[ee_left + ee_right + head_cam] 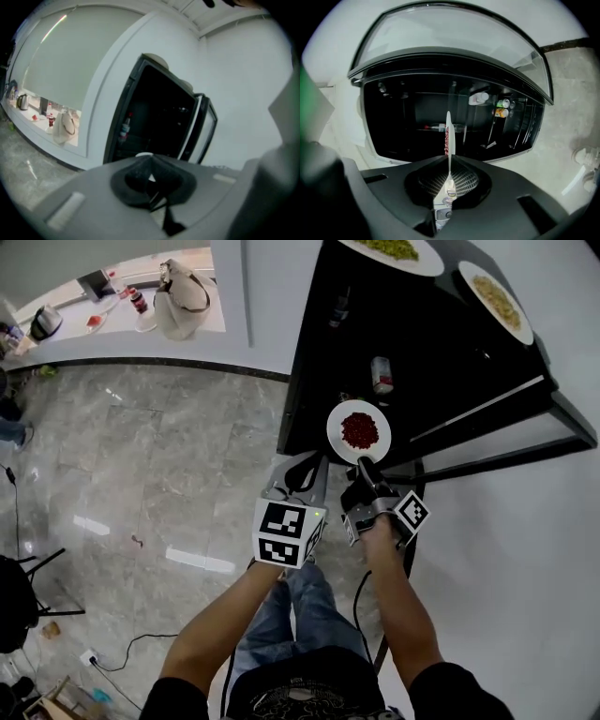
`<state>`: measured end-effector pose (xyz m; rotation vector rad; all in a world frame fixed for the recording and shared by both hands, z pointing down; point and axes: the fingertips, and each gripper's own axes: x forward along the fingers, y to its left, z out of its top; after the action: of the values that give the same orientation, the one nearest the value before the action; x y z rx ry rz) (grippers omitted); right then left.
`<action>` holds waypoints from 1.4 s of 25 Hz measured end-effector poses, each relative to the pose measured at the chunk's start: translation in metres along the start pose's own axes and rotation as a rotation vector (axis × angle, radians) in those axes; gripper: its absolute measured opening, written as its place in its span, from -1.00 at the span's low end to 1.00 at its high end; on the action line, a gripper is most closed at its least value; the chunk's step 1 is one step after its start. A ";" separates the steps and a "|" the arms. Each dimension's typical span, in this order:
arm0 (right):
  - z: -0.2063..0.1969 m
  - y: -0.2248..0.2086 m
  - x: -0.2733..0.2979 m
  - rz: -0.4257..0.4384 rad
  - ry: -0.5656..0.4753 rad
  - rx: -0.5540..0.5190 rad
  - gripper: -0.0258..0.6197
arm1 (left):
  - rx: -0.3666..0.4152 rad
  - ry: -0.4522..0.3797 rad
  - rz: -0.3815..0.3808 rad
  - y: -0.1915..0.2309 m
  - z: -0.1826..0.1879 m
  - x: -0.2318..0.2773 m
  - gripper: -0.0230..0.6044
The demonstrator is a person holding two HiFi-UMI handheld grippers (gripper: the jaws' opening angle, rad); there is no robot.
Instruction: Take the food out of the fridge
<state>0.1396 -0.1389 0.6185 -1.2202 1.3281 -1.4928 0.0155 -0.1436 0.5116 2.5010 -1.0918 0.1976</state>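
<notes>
A small white plate of red food (359, 430) hangs in front of the open black fridge (319, 362). My right gripper (367, 468) is shut on its near rim. In the right gripper view the plate (448, 136) stands edge-on between the jaws of the right gripper (449, 164), with the dark fridge interior (403, 122) behind it. My left gripper (302, 476) is just left of the plate, shut and holding nothing. In the left gripper view, the left gripper (149, 165) points at the fridge opening (154, 117). Two plates of food, one (394, 249) and another (497, 298), rest on top of the fridge.
A red-and-white can (381, 374) and a bottle (340, 307) are inside the fridge. Its door (511, 423) stands open to the right. A counter at the far left carries a handbag (183, 298) and a kettle (44, 322). Cables and a black stand (19, 601) are on the marble floor.
</notes>
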 end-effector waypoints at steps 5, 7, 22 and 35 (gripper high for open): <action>-0.020 0.068 -0.029 0.016 0.028 -0.021 -0.89 | 0.014 -0.012 0.003 -0.019 0.035 -0.022 -0.92; -0.026 0.095 -0.041 0.034 0.032 -0.032 -0.89 | 0.024 -0.026 0.001 -0.027 0.050 -0.030 -0.92; -0.051 0.191 -0.112 0.098 0.017 -0.054 -0.89 | 0.099 -0.072 -0.035 -0.088 0.088 -0.085 -0.92; -0.046 0.204 -0.117 0.125 -0.011 -0.053 -0.89 | 0.127 -0.106 -0.043 -0.096 0.097 -0.087 -0.92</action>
<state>0.1139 -0.0464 0.3987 -1.1547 1.4179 -1.3693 0.0231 -0.0670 0.3692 2.6724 -1.0971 0.1275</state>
